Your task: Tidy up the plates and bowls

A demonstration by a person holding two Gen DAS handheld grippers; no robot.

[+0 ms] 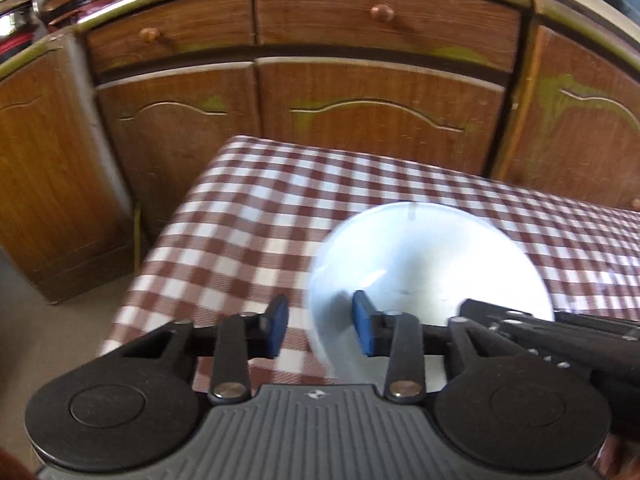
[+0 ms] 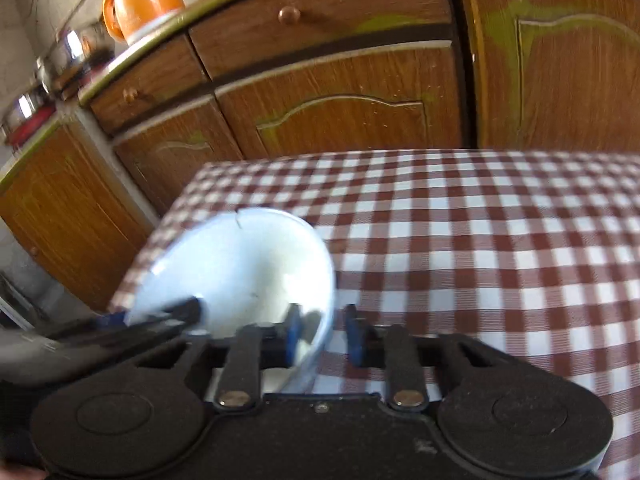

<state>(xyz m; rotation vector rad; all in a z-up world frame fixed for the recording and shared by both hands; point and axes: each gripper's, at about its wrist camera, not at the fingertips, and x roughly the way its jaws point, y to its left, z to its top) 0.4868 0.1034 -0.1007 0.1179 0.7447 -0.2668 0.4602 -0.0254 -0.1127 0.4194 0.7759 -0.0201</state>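
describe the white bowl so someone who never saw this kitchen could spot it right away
Find the table with the red-and-white checked cloth in front of the brown wooden cabinets. Near its front edge is a round, glossy white bowl. It is the only dish on the cloth, and a dark hairline crack cuts into its far rim.
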